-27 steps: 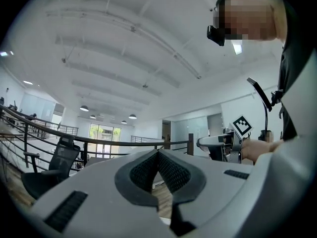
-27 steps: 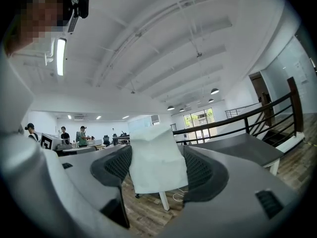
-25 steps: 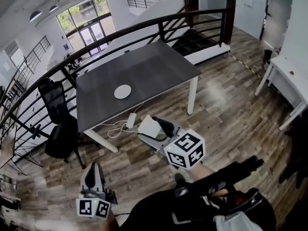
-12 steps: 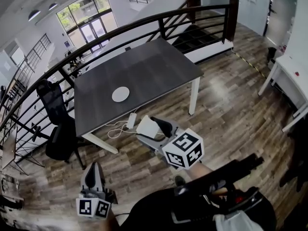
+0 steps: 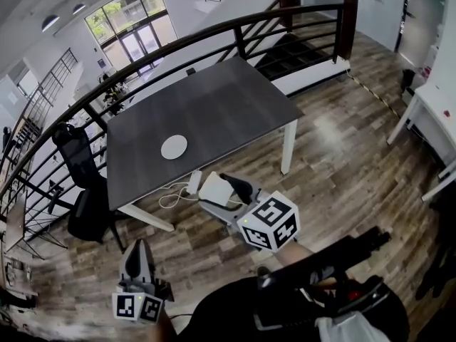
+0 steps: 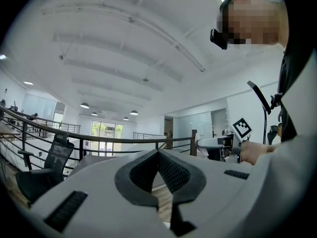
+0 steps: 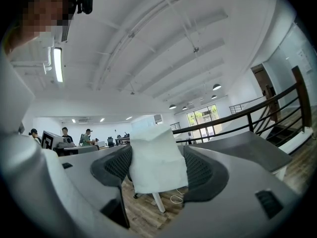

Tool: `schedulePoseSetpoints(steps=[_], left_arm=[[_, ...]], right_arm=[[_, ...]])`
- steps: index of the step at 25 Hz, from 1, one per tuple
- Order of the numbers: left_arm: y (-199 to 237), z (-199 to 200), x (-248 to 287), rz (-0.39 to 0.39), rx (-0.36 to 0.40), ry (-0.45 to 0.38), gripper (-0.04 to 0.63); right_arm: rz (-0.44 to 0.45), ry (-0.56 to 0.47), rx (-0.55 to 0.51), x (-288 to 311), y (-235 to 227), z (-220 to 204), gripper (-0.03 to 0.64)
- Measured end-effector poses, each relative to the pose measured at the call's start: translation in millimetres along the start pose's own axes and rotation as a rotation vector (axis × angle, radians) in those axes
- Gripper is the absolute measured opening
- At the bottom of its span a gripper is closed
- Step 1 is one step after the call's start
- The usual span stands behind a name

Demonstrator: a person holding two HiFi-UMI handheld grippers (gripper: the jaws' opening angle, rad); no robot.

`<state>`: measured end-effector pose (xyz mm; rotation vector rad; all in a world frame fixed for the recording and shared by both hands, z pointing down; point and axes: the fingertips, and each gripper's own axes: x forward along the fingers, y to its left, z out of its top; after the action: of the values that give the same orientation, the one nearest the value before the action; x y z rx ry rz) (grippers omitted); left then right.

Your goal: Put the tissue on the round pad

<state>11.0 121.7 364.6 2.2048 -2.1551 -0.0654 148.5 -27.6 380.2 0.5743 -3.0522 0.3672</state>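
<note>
Right gripper [image 7: 156,163] jaws clamp the tissue [image 7: 155,150]; left gripper [image 6: 158,156] jaws together.

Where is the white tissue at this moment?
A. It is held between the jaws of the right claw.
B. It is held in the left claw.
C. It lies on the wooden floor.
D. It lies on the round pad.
A: in the right gripper view the tissue is clamped between the jaws of the right claw, and the round pad has nothing on it.

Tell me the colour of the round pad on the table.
White; the round pad shows best in the head view.
</note>
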Motion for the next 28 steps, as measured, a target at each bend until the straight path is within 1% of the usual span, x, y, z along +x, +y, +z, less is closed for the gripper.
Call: schedulePoseSetpoints(steps=[8,14,17,21,28], left_arm=[[-19,-5,33,0.002,0.015,0.019,0.005],[-11,-9,47,-0.012,0.013,0.028,0.005],[3,-11,56,-0.022,0.005,0.031,0.005],[33,-13,70,-0.033,-0.01,0.027,0.005],[85,-8,103,-0.086,-0.014,0.022,0.005]], right_arm=[[0.025,-0.009,0.004,5,-35,5,0.331],[0.026,-0.008,0.003,18,-41,6,0.331],[0.025,0.005,-0.005,36,-43,4,0.331],[0.011,0.011,-0.003,63,-44,3,0.331],[-0.03,0.008,-0.011,116,-50,12,0.331]])
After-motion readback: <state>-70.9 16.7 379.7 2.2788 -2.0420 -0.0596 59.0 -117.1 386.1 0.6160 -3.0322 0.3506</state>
